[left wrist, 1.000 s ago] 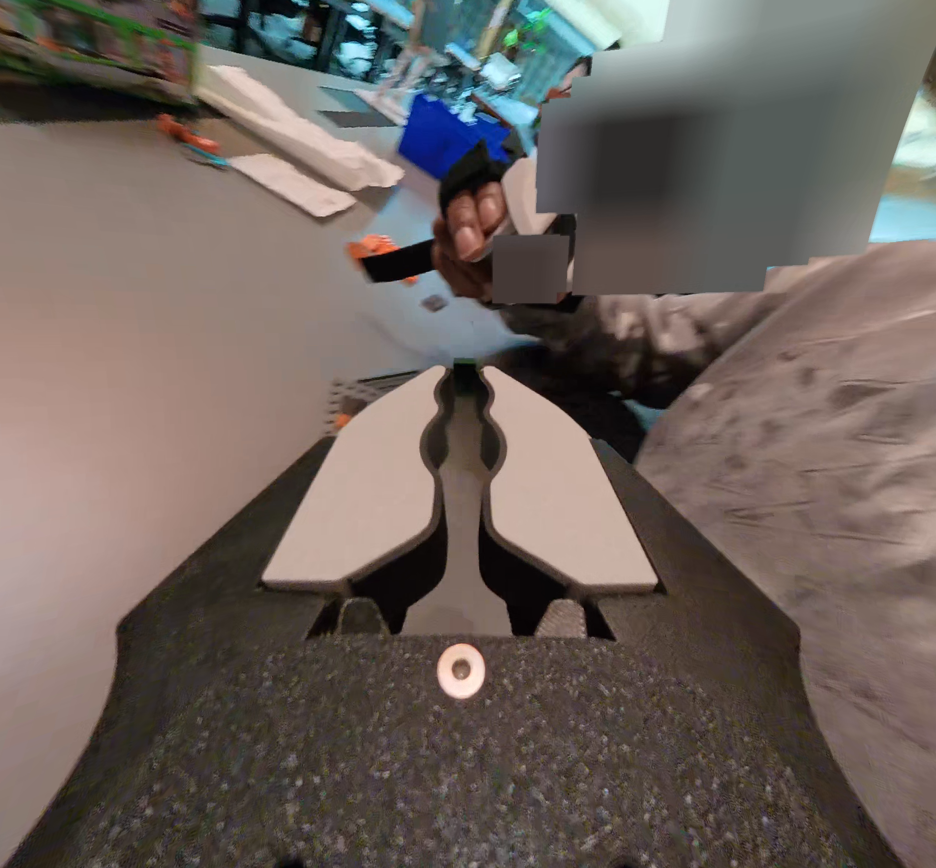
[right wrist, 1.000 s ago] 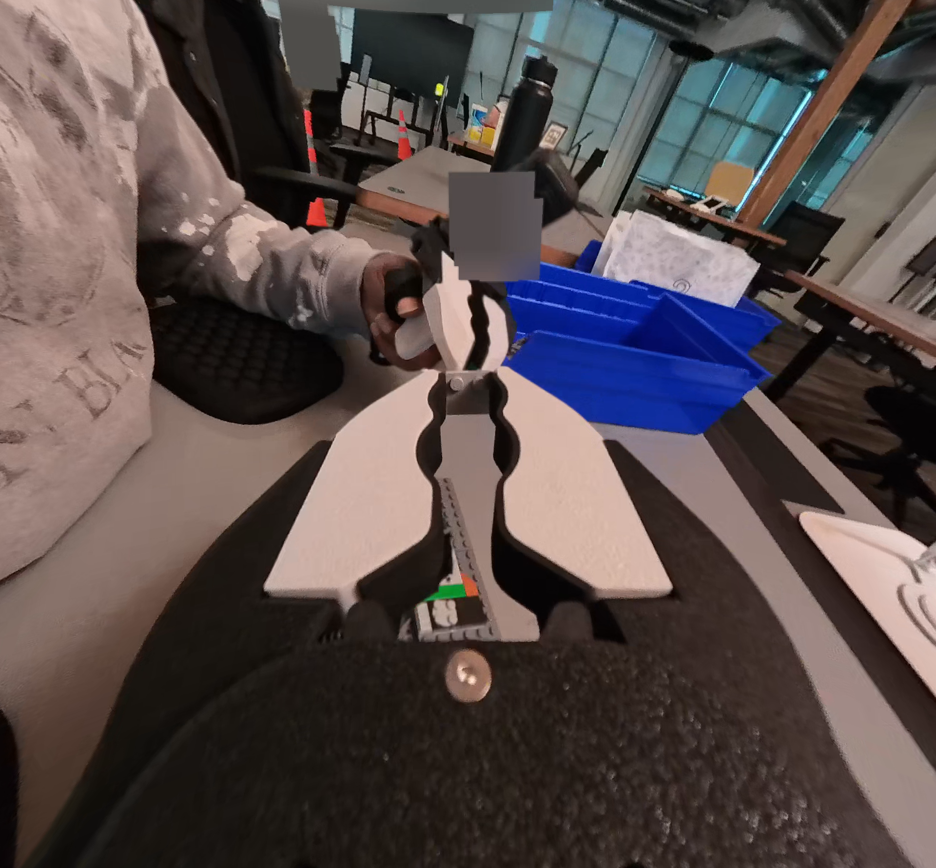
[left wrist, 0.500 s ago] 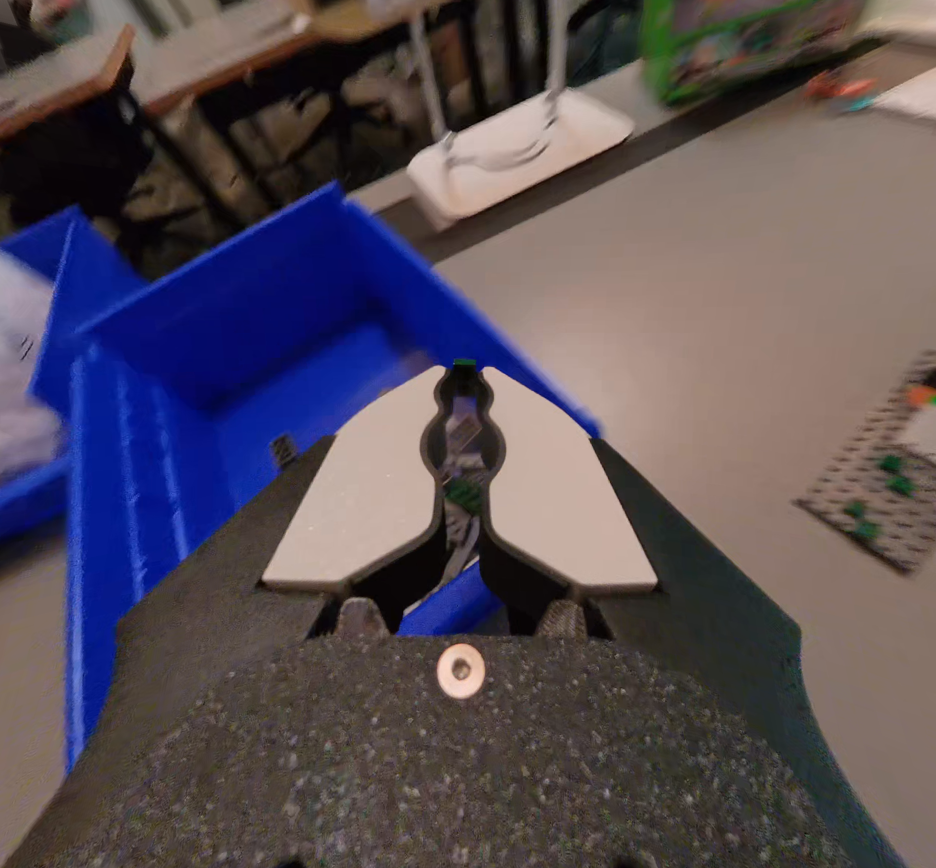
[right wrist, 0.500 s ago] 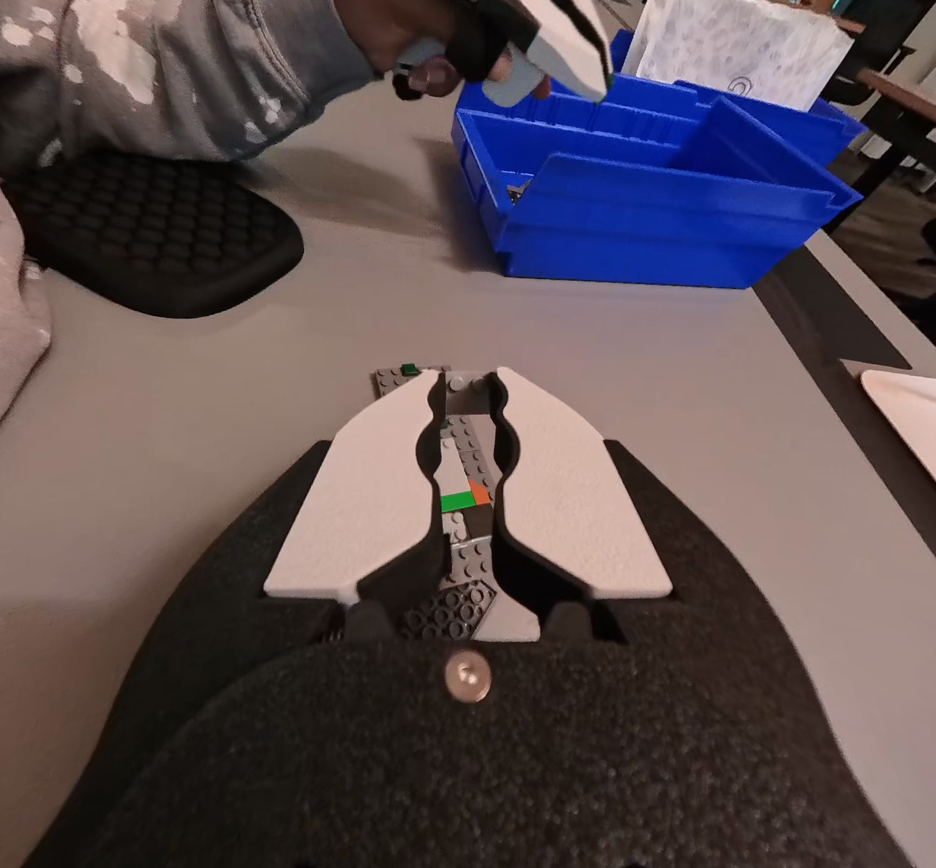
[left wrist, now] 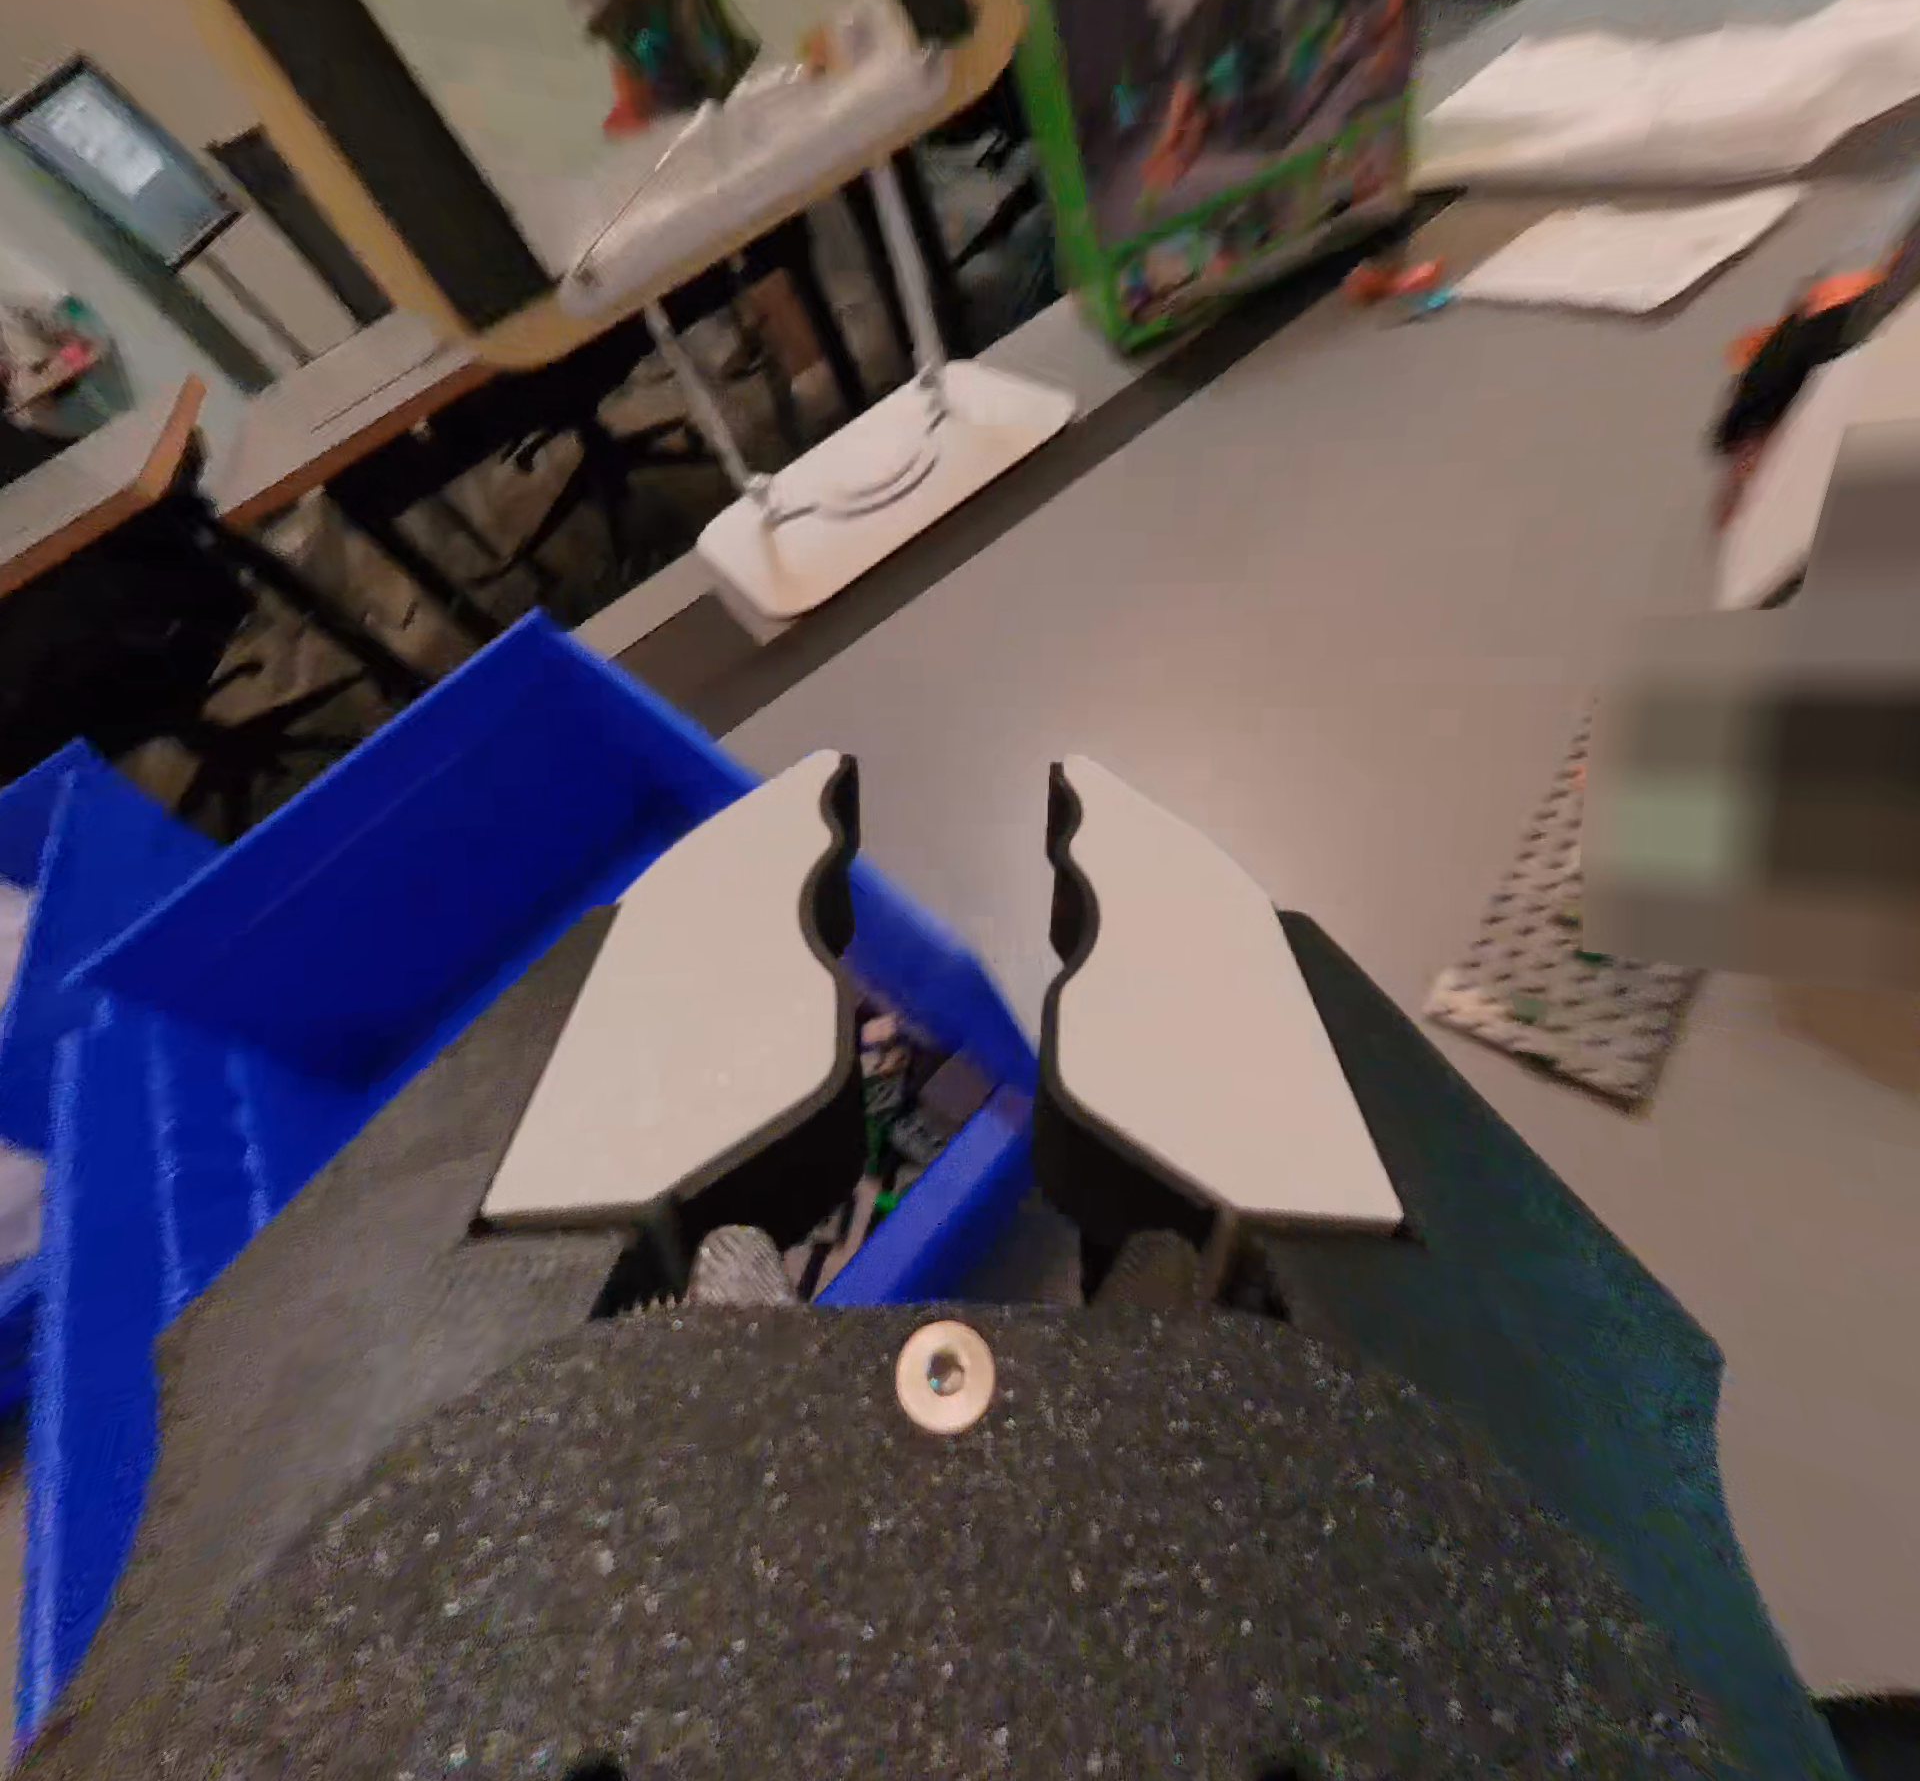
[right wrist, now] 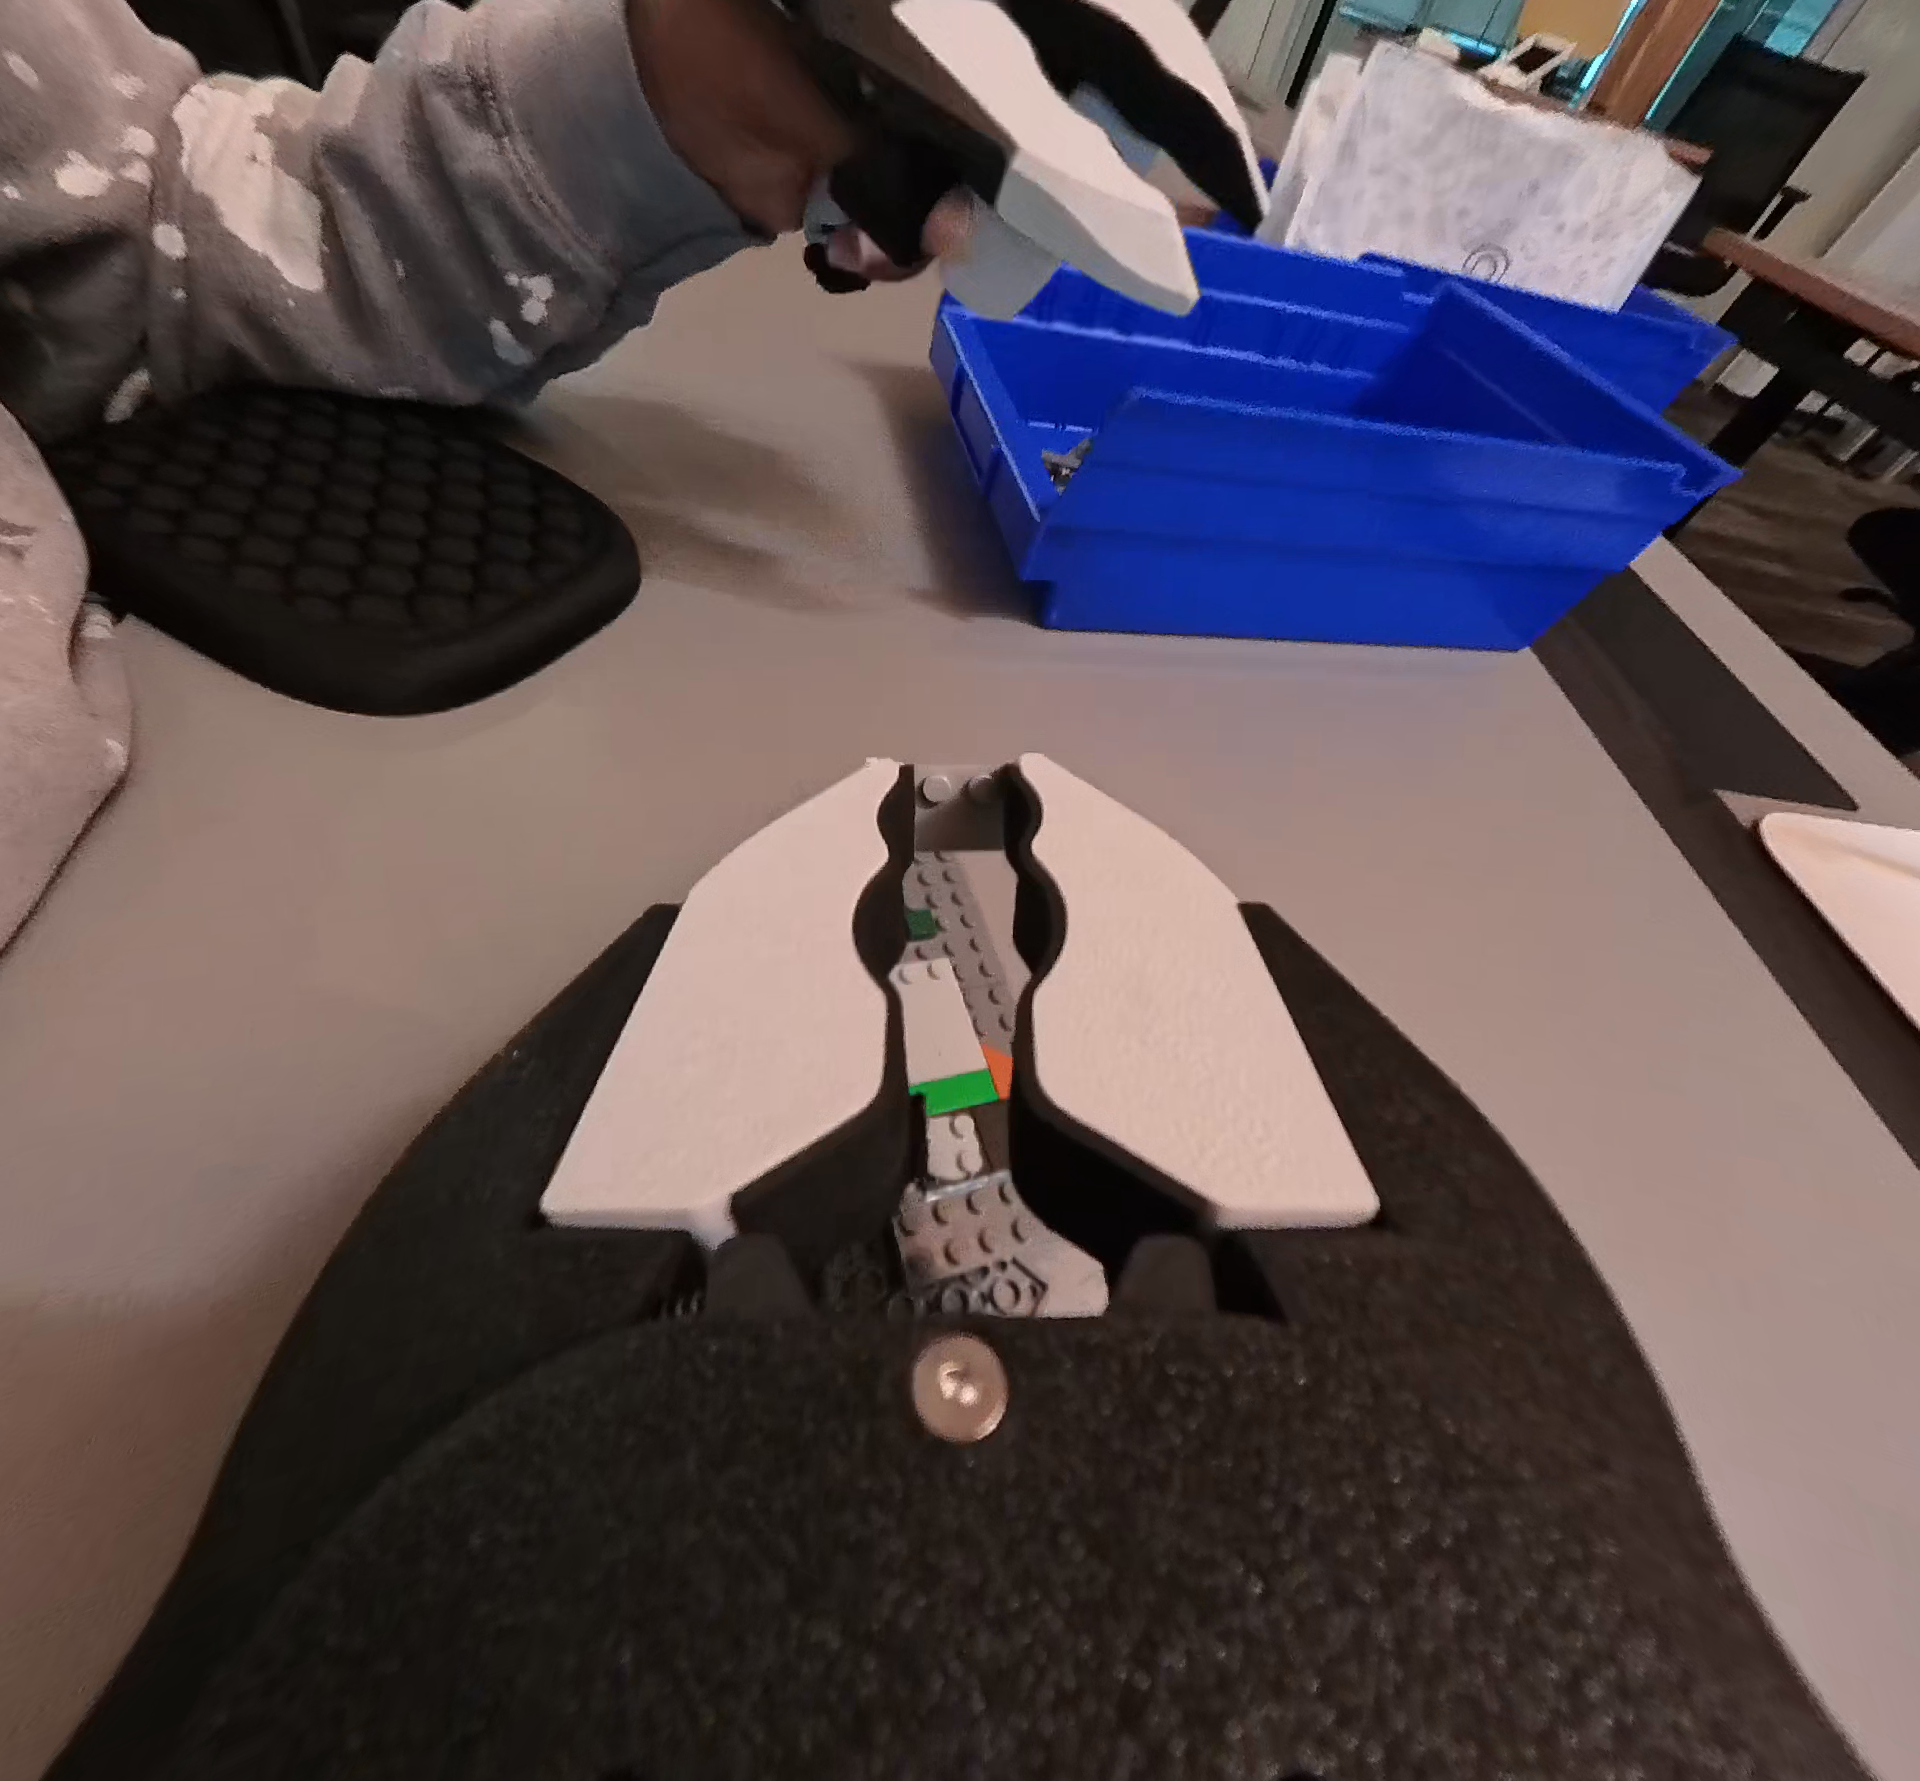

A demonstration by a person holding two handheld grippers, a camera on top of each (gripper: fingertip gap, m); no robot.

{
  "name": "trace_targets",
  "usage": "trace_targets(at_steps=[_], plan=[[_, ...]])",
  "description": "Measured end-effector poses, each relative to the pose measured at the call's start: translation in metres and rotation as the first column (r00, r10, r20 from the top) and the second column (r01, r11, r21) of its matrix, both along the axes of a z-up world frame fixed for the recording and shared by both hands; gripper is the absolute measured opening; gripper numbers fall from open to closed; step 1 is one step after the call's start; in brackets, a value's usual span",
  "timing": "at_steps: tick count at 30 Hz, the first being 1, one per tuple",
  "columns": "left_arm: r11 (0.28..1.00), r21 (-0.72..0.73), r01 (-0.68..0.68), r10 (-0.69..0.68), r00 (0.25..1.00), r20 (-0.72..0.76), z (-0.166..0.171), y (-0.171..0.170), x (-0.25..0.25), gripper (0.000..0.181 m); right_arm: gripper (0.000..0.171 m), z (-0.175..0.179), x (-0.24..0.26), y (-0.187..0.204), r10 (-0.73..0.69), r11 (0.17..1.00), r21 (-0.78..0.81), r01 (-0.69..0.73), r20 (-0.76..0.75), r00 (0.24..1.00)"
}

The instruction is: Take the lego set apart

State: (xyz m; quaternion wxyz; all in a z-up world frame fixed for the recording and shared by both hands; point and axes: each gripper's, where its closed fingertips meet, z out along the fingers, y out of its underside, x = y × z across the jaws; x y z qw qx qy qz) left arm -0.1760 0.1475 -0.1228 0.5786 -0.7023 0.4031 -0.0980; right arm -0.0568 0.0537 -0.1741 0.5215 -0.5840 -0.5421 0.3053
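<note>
My right gripper (right wrist: 958, 775) is shut on a grey studded piece at the far edge of the lego set (right wrist: 951, 1035), a grey plate with white, green and orange pieces that shows between its fingers, low over the table. The set also shows in the left wrist view (left wrist: 1558, 1004), partly behind a mosaic patch. My left gripper (left wrist: 951, 781) is open and empty above the near corner of the blue bin (left wrist: 416, 900). Loose lego pieces (left wrist: 904, 1087) lie in the bin below it. In the right wrist view the left gripper (right wrist: 1210, 251) hangs over the bin (right wrist: 1299, 484).
A black honeycomb pad (right wrist: 343, 536) lies at the left under the person's sleeve (right wrist: 416, 204). A white stand base (left wrist: 883, 495) and a green-edged box (left wrist: 1236, 100) stand at the table's far edge. White papers (left wrist: 1621, 245) lie at the far right. There is about 15 cm between the tips of the two grippers.
My left gripper swung over the blue bin and opened; the small green piece at its tips is gone. My right gripper brought the lego set down toward the table.
</note>
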Motion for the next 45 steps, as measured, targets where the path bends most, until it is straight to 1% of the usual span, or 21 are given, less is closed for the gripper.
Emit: trace_targets(at_steps=[3, 5, 7, 10, 12, 13, 17, 19, 21, 23, 25, 26, 27, 29, 31, 32, 34, 35, 40, 43, 45], plan=[[0.967, -0.124, 0.221, -0.195, 0.961, 0.196, 0.015, -0.037, 0.035, 0.032, 0.016, 0.008, -0.003, 0.000, -0.027, 0.997, 0.072, 0.027, -0.002, 1.000], [0.879, -0.255, 0.403, -0.311, 0.889, 0.335, 0.011, -0.065, 0.063, 0.031, 0.016, 0.013, -0.007, -0.002, -0.038, 0.991, 0.125, 0.037, 0.007, 0.999], [0.795, -0.346, 0.499, -0.365, 0.848, 0.383, -0.007, -0.082, 0.086, 0.031, 0.016, 0.016, -0.012, -0.006, -0.034, 0.987, 0.160, 0.031, 0.014, 0.999], [0.658, -0.483, 0.578, -0.382, 0.808, 0.448, -0.031, -0.100, 0.110, 0.030, 0.016, 0.018, -0.017, -0.011, -0.037, 0.978, 0.207, 0.031, 0.028, 0.999], [0.578, -0.535, 0.616, -0.362, 0.781, 0.509, -0.035, -0.106, 0.118, 0.021, 0.016, 0.016, -0.018, -0.012, -0.048, 0.968, 0.250, 0.031, 0.063, 0.997], [0.553, -0.551, 0.625, -0.350, 0.774, 0.527, -0.037, -0.106, 0.120, 0.013, 0.016, 0.016, -0.018, -0.012, -0.055, 0.961, 0.276, 0.033, 0.073, 0.996], [0.501, -0.568, 0.653, -0.356, 0.754, 0.552, -0.037, -0.109, 0.119, 0.006, 0.016, 0.017, -0.019, -0.014, -0.064, 0.934, 0.357, 0.023, 0.103, 0.993], [0.526, -0.550, 0.648, -0.365, 0.757, 0.542, -0.033, -0.107, 0.115, 0.005, 0.016, 0.022, -0.019, -0.012, -0.091, 0.917, 0.396, 0.048, 0.090, 0.992], [0.613, -0.503, 0.609, -0.368, 0.784, 0.500, -0.024, -0.094, 0.106, 0.005, 0.017, 0.026, -0.014, -0.007, -0.110, 0.923, 0.379, 0.073, 0.078, 0.991], [0.728, -0.433, 0.532, -0.337, 0.827, 0.451, -0.008, -0.074, 0.086, 0.005, 0.022, 0.026, -0.005, 0.000, -0.117, 0.951, 0.296, 0.090, 0.073, 0.990], [0.885, -0.326, 0.334, -0.230, 0.920, 0.319, 0.001, -0.039, 0.054, 0.005, 0.023, 0.017, 0.005, 0.007, -0.112, 0.973, 0.215, 0.086, 0.111, 0.987], [0.940, -0.270, 0.210, -0.145, 0.960, 0.241, 0.003, -0.022, 0.033, 0.005, 0.022, 0.008, 0.009, 0.009, -0.100, 0.982, 0.173, 0.074, 0.150, 0.984], [0.966, -0.238, 0.100, -0.060, 0.984, 0.168, 0.001, -0.008, 0.012, 0.005, 0.024, -0.002, 0.012, 0.011, -0.090, 0.989, 0.132, 0.065, 0.192, 0.977], [0.970, -0.231, -0.077, 0.092, 0.994, 0.052, -0.011, 0.013, -0.024, 0.005, 0.026, -0.024, 0.015, 0.009, -0.040, 0.999, 0.034, 0.032, 0.272, 0.961], [0.958, -0.218, -0.186, 0.191, 0.982, -0.001, -0.020, 0.026, -0.049, 0.005, 0.034, -0.045, 0.016, 0.005, 0.010, 0.998, -0.066, 0.014, 0.342, 0.940], [0.946, -0.235, -0.222, 0.221, 0.975, -0.033, -0.028, 0.029, -0.058, 0.009, 0.038, -0.053, 0.017, 0.003, 0.027, 0.995, -0.102, 0.012, 0.370, 0.929], [0.922, -0.258, -0.287, 0.272, 0.958, -0.096, -0.041, 0.034, -0.072, 0.032, 0.041, -0.065, 0.021, 0.001, 0.049, 0.991, -0.133, 0.006, 0.407, 0.912], [0.919, -0.241, -0.311, 0.291, 0.950, -0.116, -0.043, 0.037, -0.077, 0.038, 0.041, -0.068, 0.022, 0.001, 0.056, 0.990, -0.139, 0.003, 0.420, 0.906], [0.952, -0.130, -0.276, 0.257, 0.956, -0.144, -0.033, 0.035, -0.067, 0.049, 0.040, -0.069, 0.028, 0.001, 0.067, 0.988, -0.153, -0.001, 0.427, 0.902], [0.989, -0.064, -0.132, 0.126, 0.987, -0.097, -0.016, 0.016, -0.034, 0.042, 0.040, -0.072, 0.039, -0.002, 0.092, 0.983, -0.186, -0.005, 0.465, 0.880], [0.998, -0.054, 0.017, -0.020, 0.999, -0.048, -0.007, -0.006, -0.002, 0.039, 0.040, -0.071, 0.046, -0.002, 0.100, 0.980, -0.198, -0.004, 0.476, 0.874]])
